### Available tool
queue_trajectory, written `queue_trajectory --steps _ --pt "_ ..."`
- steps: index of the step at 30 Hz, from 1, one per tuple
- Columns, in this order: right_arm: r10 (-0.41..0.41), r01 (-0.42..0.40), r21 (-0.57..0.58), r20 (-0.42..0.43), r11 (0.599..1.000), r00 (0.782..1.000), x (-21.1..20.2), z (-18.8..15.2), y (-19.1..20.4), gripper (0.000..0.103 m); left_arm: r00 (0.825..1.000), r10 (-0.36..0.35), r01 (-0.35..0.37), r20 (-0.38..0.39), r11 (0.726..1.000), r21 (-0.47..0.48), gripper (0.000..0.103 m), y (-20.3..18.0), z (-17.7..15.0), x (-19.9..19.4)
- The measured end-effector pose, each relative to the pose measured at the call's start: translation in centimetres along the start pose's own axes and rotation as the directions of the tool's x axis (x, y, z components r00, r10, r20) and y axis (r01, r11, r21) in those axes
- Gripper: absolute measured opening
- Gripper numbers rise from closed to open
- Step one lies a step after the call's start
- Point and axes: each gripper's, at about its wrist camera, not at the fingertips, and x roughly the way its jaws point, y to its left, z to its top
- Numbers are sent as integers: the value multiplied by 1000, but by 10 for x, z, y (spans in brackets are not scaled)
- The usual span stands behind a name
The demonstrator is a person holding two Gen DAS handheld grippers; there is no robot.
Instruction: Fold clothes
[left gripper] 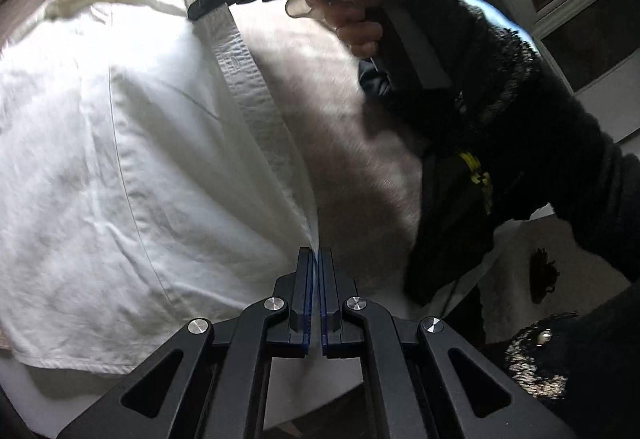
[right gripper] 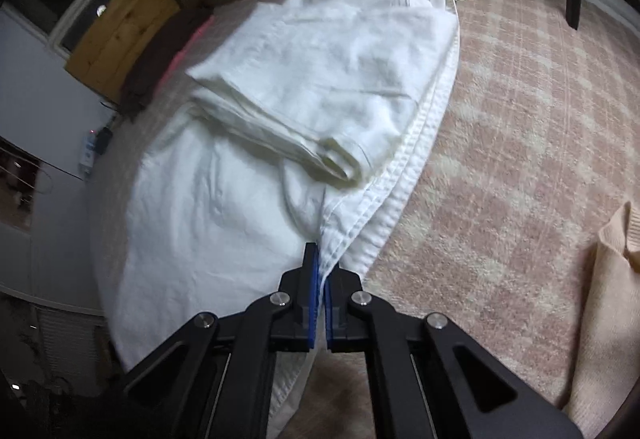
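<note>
Across the pink-and-cream checked plush blanket (right gripper: 520,99) lies the white woven cotton shirt (right gripper: 248,199), one sleeve doubled over its body. It looks light, limp and crease-prone, best held by the stitched hem. Left gripper (left gripper: 315,259) and right gripper (right gripper: 323,271) each have jaws clamped on that hem.
</note>
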Motion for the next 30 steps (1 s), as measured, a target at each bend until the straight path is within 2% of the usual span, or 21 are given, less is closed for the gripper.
queue_trajectory --steps 4,6,8,10,12,14,17,19,22,23,24,26,28,30 --pt "-99 101 -84 30 991 995 0 -3 13 2 999 7 -7 -50 1000 11 4 2 -4 25" --pt "-179 183 -170 34 968 983 3 -5 28 2 999 -2 2 -53 1000 0 6 1 -3 26" --pt "-243 245 -218 35 945 969 4 -6 37 3 998 7 -8 -64 1000 -18 16 2 -5 18" --pt "-274 271 -224 21 936 962 -3 -7 38 10 999 33 -34 -29 998 -49 33 8 -14 -7" --pt "-297 301 -213 48 930 954 -20 -9 37 12 998 59 -55 36 993 -108 35 24 -29 -43" --pt "-344 360 -211 110 909 933 -38 -12 45 12 990 100 -81 98 980 -182 40 44 -45 -76" --pt "-320 355 -227 176 907 931 -53 -14 76 12 979 144 -101 146 958 -267 43 78 -59 -100" --pt "-226 271 -259 188 927 956 -53 -16 102 12 974 158 -102 164 947 -304 43 100 -65 -108" --pt "-158 199 -309 154 930 975 -19 -11 138 12 965 179 -101 191 928 -359 43 132 -74 -119" --pt "-142 178 -312 135 933 981 -4 -11 145 12 966 182 -110 184 932 -344 43 137 -72 -115" --pt "-144 169 -295 104 940 984 8 -12 146 12 968 177 -112 176 939 -325 43 141 -68 -110" --pt "-147 153 -260 41 953 988 32 -14 148 12 977 124 -69 174 953 -295 43 147 -63 -105" --pt "-260 253 -239 1 938 966 49 -17 142 12 983 70 -22 172 964 -265 43 153 -58 -100" --pt "-312 306 -197 -2 932 950 43 -13 145 11 986 15 25 168 972 -235 43 159 -54 -95"
